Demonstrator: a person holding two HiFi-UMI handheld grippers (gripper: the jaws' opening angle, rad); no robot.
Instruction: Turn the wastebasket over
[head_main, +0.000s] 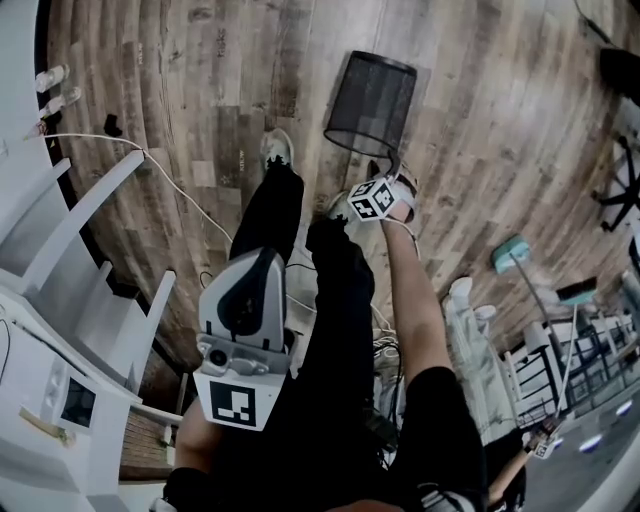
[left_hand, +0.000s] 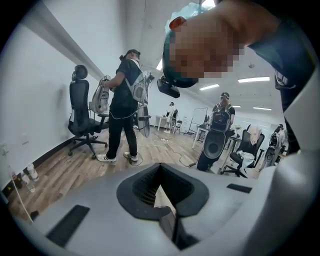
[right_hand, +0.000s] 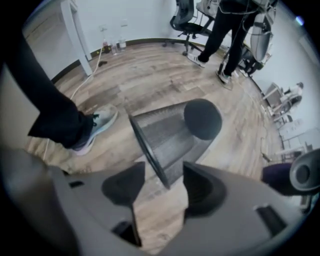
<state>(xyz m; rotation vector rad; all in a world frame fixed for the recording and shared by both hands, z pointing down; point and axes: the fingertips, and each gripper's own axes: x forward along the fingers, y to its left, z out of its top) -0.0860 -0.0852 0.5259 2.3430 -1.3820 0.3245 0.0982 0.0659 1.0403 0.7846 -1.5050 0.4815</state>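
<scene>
A plank floor spreads below the person. On it, just ahead of their shoes, is the black mesh wastebasket, with its wide rim nearest the right gripper. That gripper points down with its fingers spread wide. The rim's edge stands between them, and neither pad touches it. The left gripper hangs back by the person's thigh, its fingers pressed together on nothing.

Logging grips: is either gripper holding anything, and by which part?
Nothing is held. The right gripper, jaws open, straddles the rim of the mesh wastebasket; the left gripper is shut, empty.
</scene>
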